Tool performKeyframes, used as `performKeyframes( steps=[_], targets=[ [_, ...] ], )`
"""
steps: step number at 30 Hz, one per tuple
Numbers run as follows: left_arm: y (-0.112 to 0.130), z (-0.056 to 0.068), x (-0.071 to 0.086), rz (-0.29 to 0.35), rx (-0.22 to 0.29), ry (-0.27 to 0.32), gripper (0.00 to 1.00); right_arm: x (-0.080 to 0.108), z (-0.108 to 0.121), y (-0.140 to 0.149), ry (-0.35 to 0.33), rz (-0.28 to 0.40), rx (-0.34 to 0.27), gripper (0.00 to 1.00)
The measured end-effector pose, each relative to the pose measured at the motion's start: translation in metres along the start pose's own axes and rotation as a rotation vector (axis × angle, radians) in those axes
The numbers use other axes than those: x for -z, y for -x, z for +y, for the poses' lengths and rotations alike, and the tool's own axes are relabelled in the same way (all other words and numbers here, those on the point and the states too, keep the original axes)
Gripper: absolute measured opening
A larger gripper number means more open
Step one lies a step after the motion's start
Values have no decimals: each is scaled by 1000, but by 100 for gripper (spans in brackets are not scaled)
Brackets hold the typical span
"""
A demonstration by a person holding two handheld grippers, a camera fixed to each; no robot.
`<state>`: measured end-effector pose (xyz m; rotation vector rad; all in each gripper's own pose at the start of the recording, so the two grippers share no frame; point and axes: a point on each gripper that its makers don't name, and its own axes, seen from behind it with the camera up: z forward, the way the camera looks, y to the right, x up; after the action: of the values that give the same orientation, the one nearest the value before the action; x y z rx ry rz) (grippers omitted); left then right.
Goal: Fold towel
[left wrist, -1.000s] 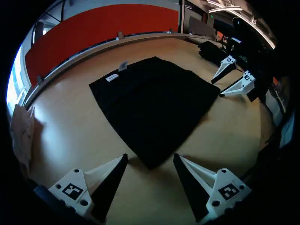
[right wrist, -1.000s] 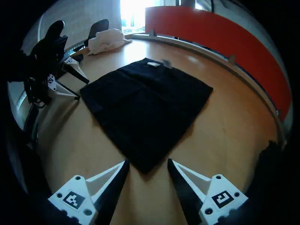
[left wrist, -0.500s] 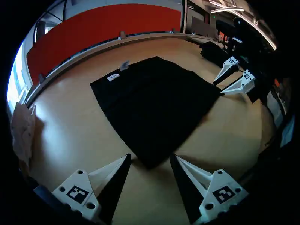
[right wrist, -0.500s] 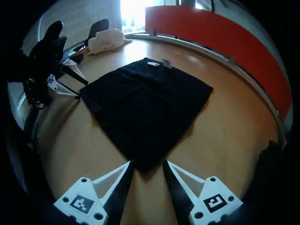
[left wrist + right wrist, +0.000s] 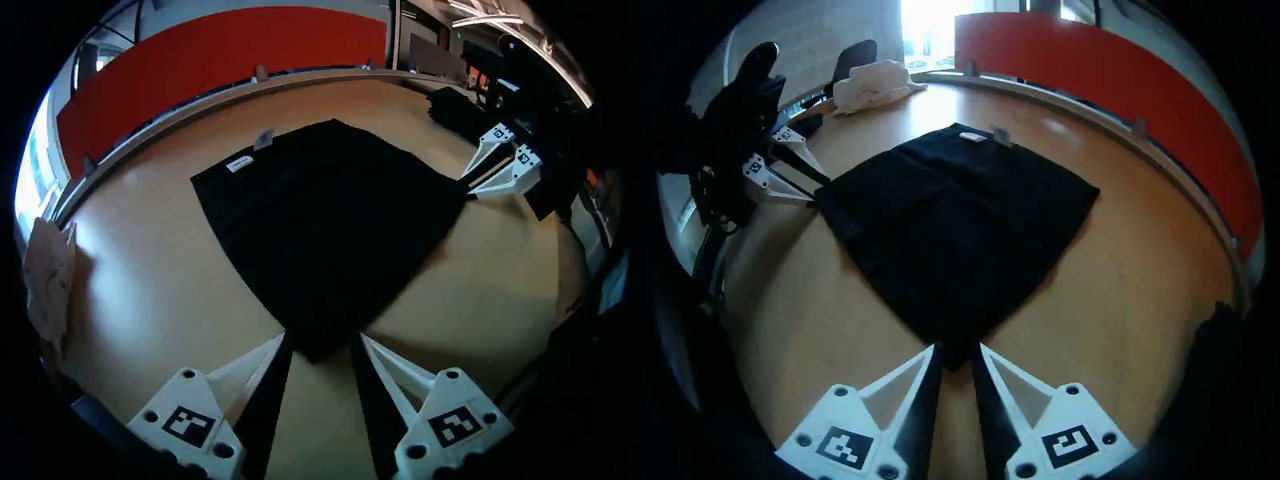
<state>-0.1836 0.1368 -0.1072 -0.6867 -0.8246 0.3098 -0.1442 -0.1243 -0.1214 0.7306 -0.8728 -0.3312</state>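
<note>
Towel flat; left gripper fingers spread astride one corner; right gripper fingers close around another, pinch unclear.

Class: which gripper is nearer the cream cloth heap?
Left. The left gripper sits at the towel corner toward the cream cloth heap; the right gripper is at the farther corner.

light: daylit, moderate | glare: window far ahead of right gripper blown white, sheen on tabletop | shadows: soft, along towel edge | towel: black, detail lost | edges: fisheye-bent, dark | focus: sharp at centre
</note>
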Motion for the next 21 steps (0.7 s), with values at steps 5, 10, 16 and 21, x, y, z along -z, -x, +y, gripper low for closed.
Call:
performKeyframes(
  steps=[5, 10, 16, 21],
  targets=[
    [0, -1, 1, -5, 19, -21, 21, 2, -1, 1, -3, -5, -23, 20],
    [0, -3, 1, -12, 37, -34, 12, 2, -7, -3, -20, -1, -34, 16],
    [-1, -4, 1, -17, 48, -38, 12, 6, -8, -7, -16, 13, -39, 15],
    [-1, -4, 3, -26, 57, -40, 12, 10, -8, -9, -16, 20, -39, 15]
  ],
)
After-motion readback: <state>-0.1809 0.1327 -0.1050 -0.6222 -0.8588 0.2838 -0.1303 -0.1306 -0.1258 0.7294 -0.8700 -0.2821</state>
